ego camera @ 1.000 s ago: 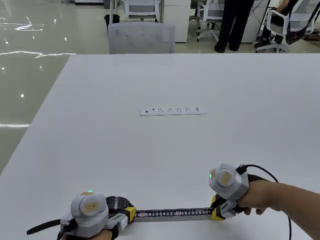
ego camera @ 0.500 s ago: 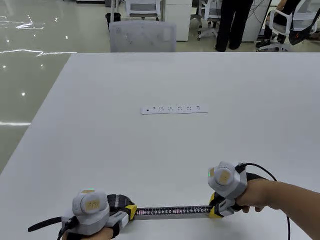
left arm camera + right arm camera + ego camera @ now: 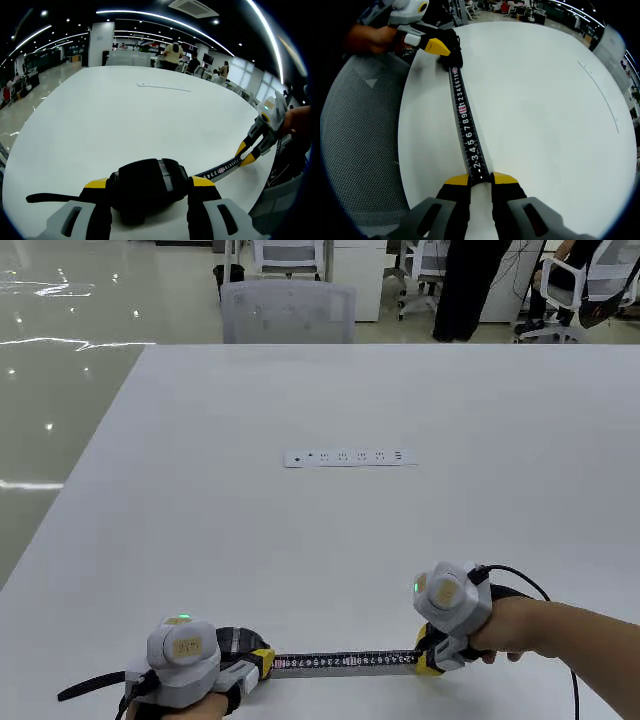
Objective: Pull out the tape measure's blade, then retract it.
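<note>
Now | left hand-held gripper (image 3: 150, 186) clamped on black tape measure case (image 3: 238, 644) | right hand-held gripper (image 3: 480, 179) pinching numbered blade (image 3: 462, 115) tip

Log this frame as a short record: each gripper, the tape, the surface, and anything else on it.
left gripper: shut on the case, near the table's front edge
right gripper: shut on the blade's end
blade: pulled out, stretched straight between the two grippers, numbers facing up
table: white
other: power strip at mid-table, well apart from the tape
</note>
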The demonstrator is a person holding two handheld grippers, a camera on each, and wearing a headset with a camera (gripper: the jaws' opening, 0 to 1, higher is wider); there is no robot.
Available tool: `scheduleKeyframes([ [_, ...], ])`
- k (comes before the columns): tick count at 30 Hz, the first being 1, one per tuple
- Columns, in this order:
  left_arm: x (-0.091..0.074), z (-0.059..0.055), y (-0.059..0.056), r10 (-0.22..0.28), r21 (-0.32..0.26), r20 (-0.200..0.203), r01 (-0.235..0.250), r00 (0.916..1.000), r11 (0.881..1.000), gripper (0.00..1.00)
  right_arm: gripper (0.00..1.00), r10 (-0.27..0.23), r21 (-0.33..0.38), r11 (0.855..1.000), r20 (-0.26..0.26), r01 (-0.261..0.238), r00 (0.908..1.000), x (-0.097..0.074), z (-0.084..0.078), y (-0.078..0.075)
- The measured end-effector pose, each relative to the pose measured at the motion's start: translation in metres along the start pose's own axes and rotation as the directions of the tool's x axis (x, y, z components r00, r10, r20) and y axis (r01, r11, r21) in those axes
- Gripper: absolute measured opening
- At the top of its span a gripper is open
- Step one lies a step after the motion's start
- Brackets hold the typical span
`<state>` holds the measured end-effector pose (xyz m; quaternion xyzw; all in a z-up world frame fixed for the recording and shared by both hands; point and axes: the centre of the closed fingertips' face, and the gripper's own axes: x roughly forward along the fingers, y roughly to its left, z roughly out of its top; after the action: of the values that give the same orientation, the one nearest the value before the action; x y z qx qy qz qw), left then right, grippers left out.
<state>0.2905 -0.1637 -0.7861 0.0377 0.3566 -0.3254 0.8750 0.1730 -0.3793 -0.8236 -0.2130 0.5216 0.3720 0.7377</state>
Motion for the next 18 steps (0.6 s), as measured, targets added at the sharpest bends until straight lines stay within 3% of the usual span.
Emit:
scheduleKeyframes([
  [18,0.0,0.0,0.0,0.0,-0.004,-0.002,0.0,1.0,1.0,0.57,0.14,0.006,-0.005,1.0,0.013,-0.006,0.9999,0.005,0.012,0.001],
])
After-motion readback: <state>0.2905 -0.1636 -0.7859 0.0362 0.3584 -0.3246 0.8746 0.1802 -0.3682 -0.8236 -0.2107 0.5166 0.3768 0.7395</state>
